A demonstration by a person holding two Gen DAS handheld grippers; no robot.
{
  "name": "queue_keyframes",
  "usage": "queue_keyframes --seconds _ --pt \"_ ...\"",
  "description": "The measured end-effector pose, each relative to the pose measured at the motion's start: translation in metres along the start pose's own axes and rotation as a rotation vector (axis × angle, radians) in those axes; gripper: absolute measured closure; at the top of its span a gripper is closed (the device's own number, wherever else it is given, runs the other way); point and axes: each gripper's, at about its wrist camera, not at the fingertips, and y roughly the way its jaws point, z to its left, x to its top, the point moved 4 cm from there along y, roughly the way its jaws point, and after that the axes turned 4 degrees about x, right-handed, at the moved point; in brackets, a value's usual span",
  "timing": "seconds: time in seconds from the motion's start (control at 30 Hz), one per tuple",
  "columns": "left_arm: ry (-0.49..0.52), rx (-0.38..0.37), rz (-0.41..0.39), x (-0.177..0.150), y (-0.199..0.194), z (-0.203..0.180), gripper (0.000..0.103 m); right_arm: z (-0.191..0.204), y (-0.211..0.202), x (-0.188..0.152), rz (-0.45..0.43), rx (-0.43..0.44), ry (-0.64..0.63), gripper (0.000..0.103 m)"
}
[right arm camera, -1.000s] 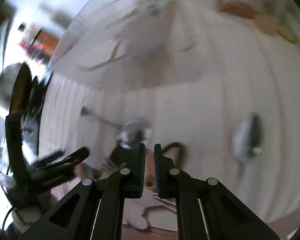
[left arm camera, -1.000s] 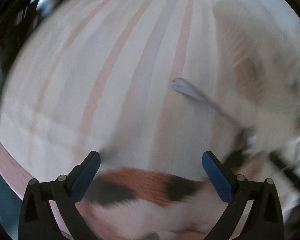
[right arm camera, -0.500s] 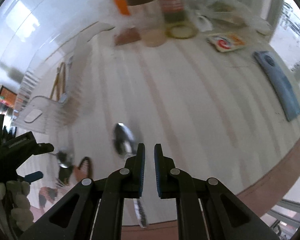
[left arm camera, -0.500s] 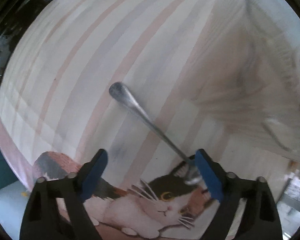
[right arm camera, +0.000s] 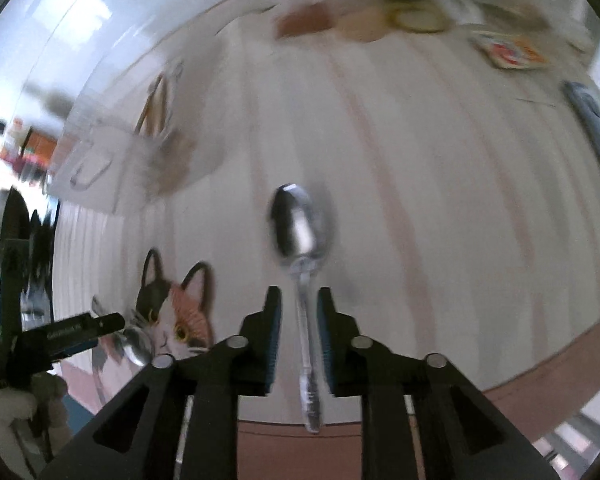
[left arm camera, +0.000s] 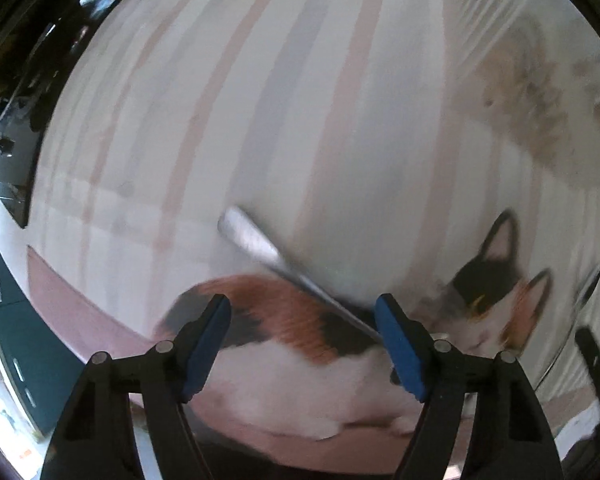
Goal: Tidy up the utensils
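While both frames are motion-blurred, two metal spoons are readable. One spoon (right arm camera: 302, 264) lies on the striped tablecloth (right arm camera: 440, 184), bowl away from the camera, handle running back between the fingers of the right gripper (right arm camera: 298, 334). Those fingers stand a little apart on either side of the handle with a thin gap each side; cannot tell if they touch it, looks like not clamped. Second spoon (left arm camera: 284, 268) lies diagonally, handle end up-left on the cloth, shaft crossing the printed calico cat (left arm camera: 496, 300) toward the right finger of the left gripper (left arm camera: 304, 340), whose jaws are spread wide with nothing between the pads. That spoon's bowl (right arm camera: 136, 344) shows in the right wrist view just beside the cat's face (right arm camera: 180, 316), near the tip of the left gripper (right arm camera: 80, 326). Clear plastic utensil holder (right arm camera: 140, 152) with wooden sticks inside stands further back left on the table, well apart from both spoons. Blurred jars and packets (right arm camera: 420, 20) line the far edge. Blue flat object (right arm camera: 592, 120) at the right edge.
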Motion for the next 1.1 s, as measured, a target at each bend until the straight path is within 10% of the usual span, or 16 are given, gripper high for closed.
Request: queue_keyframes --seconds 0.13,0.23,0.3,0.37,0.47,0.73,1.1 --pt "-0.051 -0.05 0.03 -0.01 0.006 0.022 0.03 0.017 0.004 -0.003 0.0 -0.13 -0.093 0.081" --pt "-0.094 -0.084 0.036 -0.011 0.01 0.029 0.031 0.021 0.009 -0.005 0.037 -0.167 -0.101 0.103" --pt "-0.101 -0.081 0.018 -0.01 0.005 0.017 0.044 0.019 0.011 -0.012 0.055 -0.162 -0.092 0.103" --pt "-0.061 -0.07 -0.021 -0.002 -0.008 -0.009 0.082 0.02 0.012 -0.019 0.058 -0.177 -0.121 0.103" --pt "0.016 -0.12 -0.034 0.001 -0.013 -0.039 0.1 0.018 0.012 -0.03 0.07 -0.17 -0.118 0.103" --pt "0.206 -0.151 -0.094 -0.012 -0.023 -0.09 0.1 0.0 0.006 -0.048 0.076 -0.127 -0.053 0.103" --pt "0.19 -0.091 -0.2 -0.055 -0.08 -0.034 0.1 -0.014 -0.021 -0.045 0.014 0.008 0.03 0.103"
